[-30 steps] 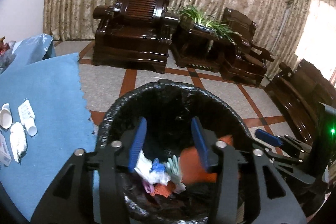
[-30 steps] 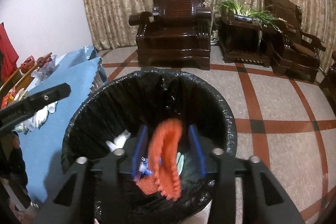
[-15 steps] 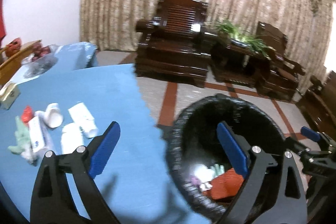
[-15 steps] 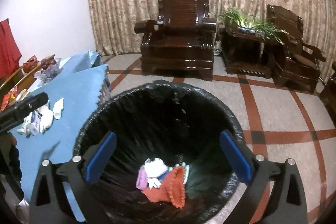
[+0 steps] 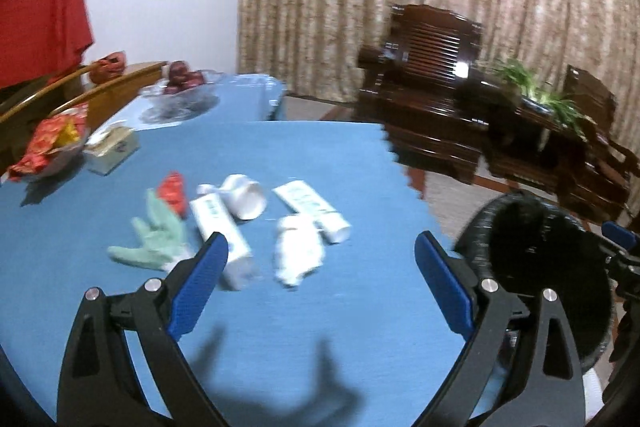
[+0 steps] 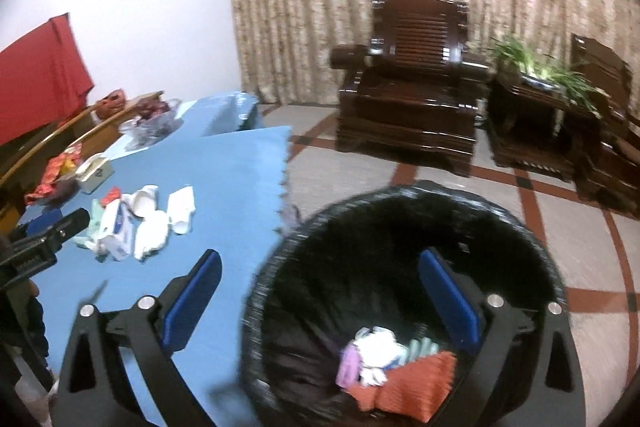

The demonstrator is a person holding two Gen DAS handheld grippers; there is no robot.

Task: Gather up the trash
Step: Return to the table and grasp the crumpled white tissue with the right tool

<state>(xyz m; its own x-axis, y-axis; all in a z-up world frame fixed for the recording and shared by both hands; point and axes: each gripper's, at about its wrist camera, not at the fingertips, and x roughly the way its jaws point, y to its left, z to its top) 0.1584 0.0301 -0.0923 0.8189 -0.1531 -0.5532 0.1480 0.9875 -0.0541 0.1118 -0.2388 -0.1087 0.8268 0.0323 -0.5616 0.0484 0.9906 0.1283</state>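
Note:
Trash lies on the blue table (image 5: pixel 304 339): a green glove (image 5: pixel 154 239), a red scrap (image 5: pixel 173 191), two white tubes (image 5: pixel 220 227) (image 5: pixel 314 205), a white cup (image 5: pixel 246 195) and a crumpled white wad (image 5: pixel 298 253). My left gripper (image 5: pixel 320 285) is open and empty above the table, just short of the pile. The black-lined bin (image 6: pixel 404 287) stands to the right of the table, with an orange cloth (image 6: pixel 408 387) and white scraps (image 6: pixel 376 351) inside. My right gripper (image 6: pixel 320 303) is open and empty over the bin's left rim. The pile also shows in the right wrist view (image 6: pixel 136 223).
A small box (image 5: pixel 114 147), a bowl of red wrappers (image 5: pixel 56 143) and a glass fruit bowl (image 5: pixel 180 95) stand at the table's far left. Dark wooden armchairs (image 6: pixel 412 107) and a plant stand (image 6: pixel 540 115) line the curtain wall across a tiled floor.
Both grippers opened; the right let the orange cloth drop into the bin. My left gripper swung left from the bin to over the table's trash pile. The right turned slightly left.

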